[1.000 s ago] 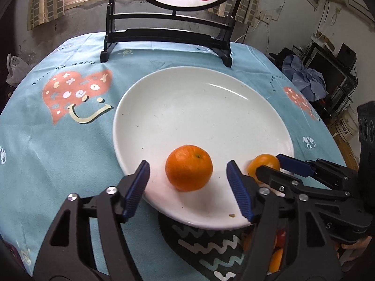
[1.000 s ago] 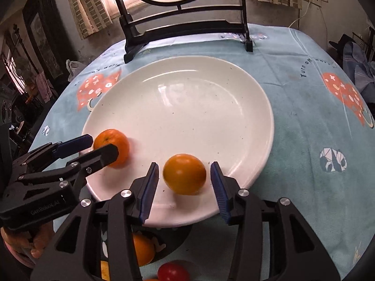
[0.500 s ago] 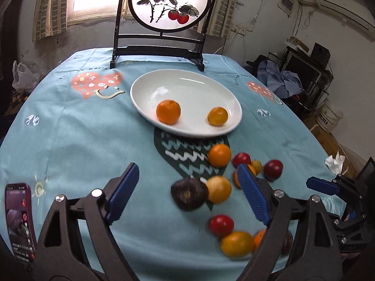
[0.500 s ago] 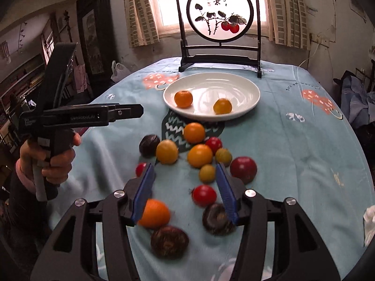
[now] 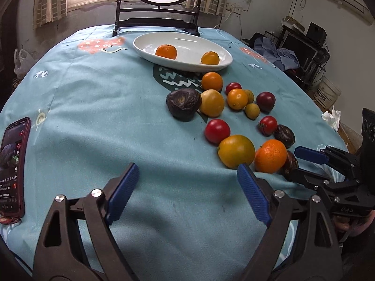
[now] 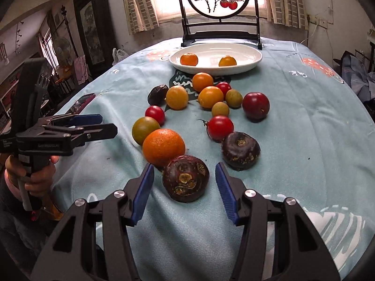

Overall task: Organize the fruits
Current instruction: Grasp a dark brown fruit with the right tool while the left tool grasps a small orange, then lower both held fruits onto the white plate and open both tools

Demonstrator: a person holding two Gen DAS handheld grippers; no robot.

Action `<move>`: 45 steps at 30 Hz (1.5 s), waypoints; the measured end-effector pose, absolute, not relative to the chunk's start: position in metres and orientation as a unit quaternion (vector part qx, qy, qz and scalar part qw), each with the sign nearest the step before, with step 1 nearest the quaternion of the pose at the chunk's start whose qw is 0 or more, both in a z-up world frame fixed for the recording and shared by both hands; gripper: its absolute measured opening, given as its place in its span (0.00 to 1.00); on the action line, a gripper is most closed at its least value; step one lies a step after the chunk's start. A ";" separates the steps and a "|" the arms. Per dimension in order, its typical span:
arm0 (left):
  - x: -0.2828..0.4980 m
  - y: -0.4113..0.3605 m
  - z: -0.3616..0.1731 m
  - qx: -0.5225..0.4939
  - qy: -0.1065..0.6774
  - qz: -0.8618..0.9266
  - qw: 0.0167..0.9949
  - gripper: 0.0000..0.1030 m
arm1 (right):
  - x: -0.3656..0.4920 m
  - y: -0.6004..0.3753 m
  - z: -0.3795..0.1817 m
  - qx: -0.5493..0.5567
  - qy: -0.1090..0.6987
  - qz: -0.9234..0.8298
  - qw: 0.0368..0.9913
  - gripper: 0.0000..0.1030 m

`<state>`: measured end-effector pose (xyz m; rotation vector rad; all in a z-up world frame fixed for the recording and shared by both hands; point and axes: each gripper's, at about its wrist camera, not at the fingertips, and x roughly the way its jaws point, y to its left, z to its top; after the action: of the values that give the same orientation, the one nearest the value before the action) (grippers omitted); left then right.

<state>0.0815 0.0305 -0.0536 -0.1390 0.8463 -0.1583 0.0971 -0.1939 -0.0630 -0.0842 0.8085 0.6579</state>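
Far ahead of both claws, the white plate (image 6: 248, 64) held two orange fruits, side by side and apart: one (image 6: 189, 59) toward its left, one (image 6: 227, 61) toward its right. The other fruit lay loose on the bench (image 5: 98, 107), scattered between the plate and my claws.

My left claw (image 5: 188, 193) stood released, wide open over bare cloth with nothing between its pads; the nearest fruit, a yellow-green one (image 5: 236, 151), sat just ahead and to its right. My right claw (image 6: 184, 193) stood released too, its pads either side of a dark purple fruit (image 6: 185, 181) and clear of it. A large orange (image 6: 163, 146) lay just ahead-left of that claw, touching the purple fruit.

In the left view that purple fruit was mostly hidden behind the orange and the right claw's fingers. A phone (image 5: 13, 164) to the left claw's left was cut off by the frame edge; I could not read its screen.
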 end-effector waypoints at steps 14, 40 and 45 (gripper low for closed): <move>0.077 0.012 -0.045 -0.033 0.395 -0.093 0.913 0.85 | 0.096 -0.189 -0.075 -0.054 0.389 0.315 0.864 0.42; 0.109 -0.096 -0.051 0.151 0.398 -0.226 0.876 0.43 | 0.097 -0.257 -0.055 0.050 0.378 0.294 0.877 0.41; 0.114 -0.095 -0.054 0.152 0.397 -0.211 0.880 0.38 | 0.097 -0.261 -0.056 0.054 0.379 0.292 0.877 0.41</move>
<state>0.1136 -0.0955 -0.0539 0.3163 0.8275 -0.4406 0.0973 -0.2611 -0.0562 0.1134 0.7907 0.6088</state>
